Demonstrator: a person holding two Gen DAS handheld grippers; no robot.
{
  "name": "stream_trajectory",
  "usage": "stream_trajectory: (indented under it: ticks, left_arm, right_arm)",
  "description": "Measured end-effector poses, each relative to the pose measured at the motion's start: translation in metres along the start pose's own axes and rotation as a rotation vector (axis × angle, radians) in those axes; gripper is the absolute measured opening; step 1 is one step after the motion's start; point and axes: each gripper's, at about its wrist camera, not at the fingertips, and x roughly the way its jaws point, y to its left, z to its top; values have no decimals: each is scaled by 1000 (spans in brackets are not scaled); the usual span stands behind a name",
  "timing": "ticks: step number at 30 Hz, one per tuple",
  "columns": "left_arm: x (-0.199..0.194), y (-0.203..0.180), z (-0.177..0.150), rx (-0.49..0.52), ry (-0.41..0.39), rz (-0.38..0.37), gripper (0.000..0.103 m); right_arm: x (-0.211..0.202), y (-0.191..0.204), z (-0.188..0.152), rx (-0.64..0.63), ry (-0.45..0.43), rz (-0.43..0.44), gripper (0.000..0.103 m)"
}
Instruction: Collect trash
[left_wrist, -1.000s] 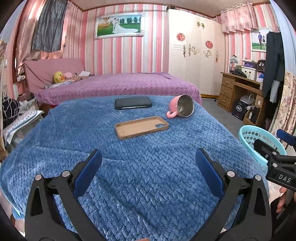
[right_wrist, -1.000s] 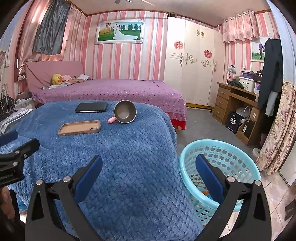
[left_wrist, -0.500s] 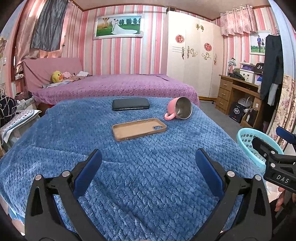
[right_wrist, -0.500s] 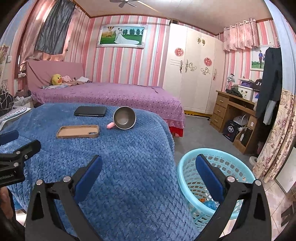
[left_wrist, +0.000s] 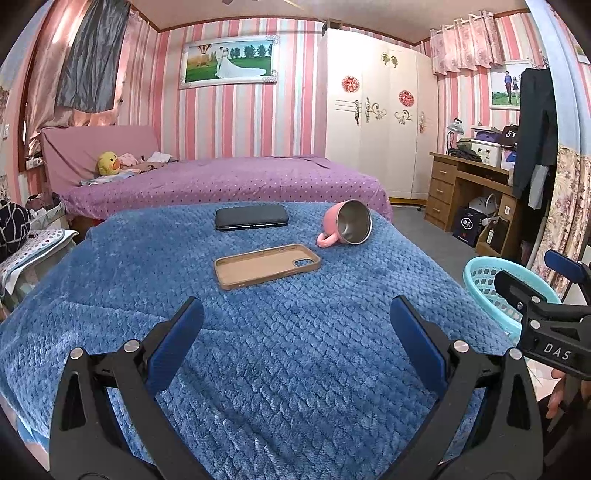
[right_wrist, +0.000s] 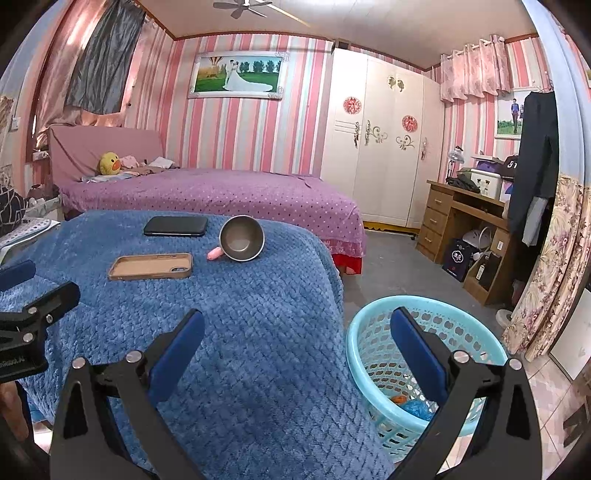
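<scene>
Two hand-held grippers hover over a blue blanket (left_wrist: 295, 350) in a pink-striped bedroom. The left gripper (left_wrist: 295, 332) is spread wide with nothing between its blue-padded fingers (left_wrist: 177, 339), pointing across the blanket toward a tan phone case (left_wrist: 266, 265), a black phone (left_wrist: 252, 217) beyond it and a pink mug (left_wrist: 347, 227) lying on its side, steel mouth toward the camera. All three rest well ahead of the fingertips, apart from one another.

The right gripper (right_wrist: 295, 334) is likewise spread wide and empty, straddling the blanket's right edge: its left finger sits over the fabric, its right finger (right_wrist: 413, 354) over the turquoise laundry-style basket (right_wrist: 373, 373) on the floor just beside the bed. Inside the basket, low and to the right of that finger, lie a small orange scrap (right_wrist: 398, 398) and a crumpled blue piece (right_wrist: 415, 409); what they are cannot be told.

A purple bedspread (right_wrist: 229, 194), white wardrobe (right_wrist: 380, 140) and wooden desk (right_wrist: 461, 218) fill the background.
</scene>
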Motion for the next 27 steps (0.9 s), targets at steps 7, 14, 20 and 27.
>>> stream_trajectory:
  ticks: [7,14,20,27]
  left_arm:
    - [-1,1,1,-4,2,-4,98]
    - [-1,2,1,-1,1,-5,98]
    - [-2,1,1,-2,2,-5,98]
    - [-2,1,1,-2,1,-4,98]
  right_arm:
    - [0,0,0,-5,0,-1,98]
    - [0,0,-1,-4,4,-2,98]
    - [1,0,-1,-4,8,-2,98]
    - [1,1,-1,-3,10,-2,98]
